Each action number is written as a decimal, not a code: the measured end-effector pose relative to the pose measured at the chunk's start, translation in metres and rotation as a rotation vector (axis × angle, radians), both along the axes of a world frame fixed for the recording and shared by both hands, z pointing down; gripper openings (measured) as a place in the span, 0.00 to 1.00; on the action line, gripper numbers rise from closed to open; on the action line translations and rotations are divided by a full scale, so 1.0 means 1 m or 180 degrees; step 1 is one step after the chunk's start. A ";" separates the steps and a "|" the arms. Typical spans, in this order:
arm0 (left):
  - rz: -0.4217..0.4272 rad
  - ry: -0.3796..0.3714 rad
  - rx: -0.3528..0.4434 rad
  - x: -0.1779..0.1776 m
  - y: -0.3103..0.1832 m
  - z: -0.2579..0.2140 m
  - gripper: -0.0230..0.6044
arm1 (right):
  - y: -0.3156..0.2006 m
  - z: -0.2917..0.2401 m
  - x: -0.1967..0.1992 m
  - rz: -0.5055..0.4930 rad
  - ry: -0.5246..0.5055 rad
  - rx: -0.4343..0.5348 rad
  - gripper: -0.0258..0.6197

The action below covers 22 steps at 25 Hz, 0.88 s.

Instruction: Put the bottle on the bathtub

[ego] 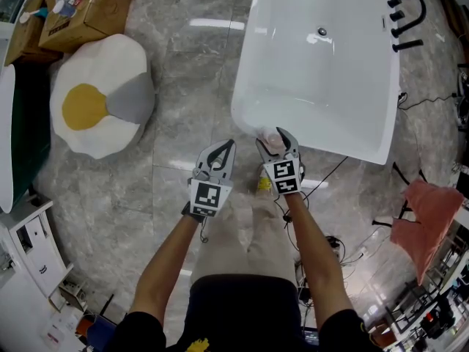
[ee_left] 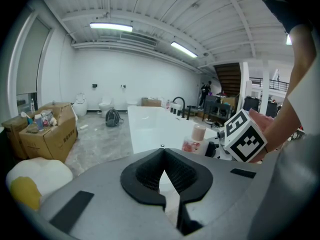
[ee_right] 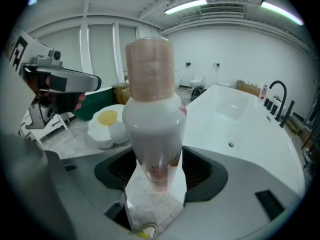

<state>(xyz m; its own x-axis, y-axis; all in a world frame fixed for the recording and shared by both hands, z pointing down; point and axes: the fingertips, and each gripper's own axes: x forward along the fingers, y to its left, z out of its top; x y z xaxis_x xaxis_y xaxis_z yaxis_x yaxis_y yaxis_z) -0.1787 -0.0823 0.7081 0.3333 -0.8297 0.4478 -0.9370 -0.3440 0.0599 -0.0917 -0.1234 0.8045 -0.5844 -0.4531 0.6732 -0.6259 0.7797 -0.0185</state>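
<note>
**Bottle held at the near end of the tub, left gripper empty**

One white bathtub [ego: 322, 79] fills the upper right of the head view, standing on a grey stone floor [ego: 183, 86]. To its left lies one cushion shaped like a fried egg [ego: 99, 97]. Beyond the cushion stand two open cardboard boxes [ego: 80, 9]. A black faucet set [ego: 407, 13] sits at the tub's far end.

Both forearms reach forward and down from the person's body, roughly parallel and bare to the elbow. The right one is stretched a little further, towards the tub's near rim. Each hand holds one gripper, two in all, each with a marker cube at its back.

The right gripper [ego: 275, 147] points at the tub's near corner. Its jaws are clamped on the lower body of the single bottle [ee_right: 152, 109], one pad pressing on each side. The bottle is white with a pinkish cap, and it stands upright between the jaws. In the head view it sits right over the tub's near rim, and whether its base touches the rim cannot be told.

The left gripper [ego: 220, 156] hangs just beside the right one, over the floor short of the tub. Its pads meet at their tips and nothing is between them.

A single small drain [ego: 322, 31] marks the tub's floor.
</note>
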 end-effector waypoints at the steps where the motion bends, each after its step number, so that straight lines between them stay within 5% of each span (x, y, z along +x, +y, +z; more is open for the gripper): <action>1: 0.0001 0.0006 -0.0001 0.000 0.000 0.000 0.07 | 0.000 0.000 0.000 0.0002 0.0000 0.0002 0.47; 12: 0.0027 0.0031 -0.0047 0.010 0.004 -0.008 0.07 | 0.001 -0.016 0.001 -0.0004 -0.0054 -0.0035 0.47; 22: -0.0094 0.0125 -0.0265 0.009 0.046 -0.061 0.07 | 0.025 -0.090 0.026 0.0055 -0.0043 0.0034 0.47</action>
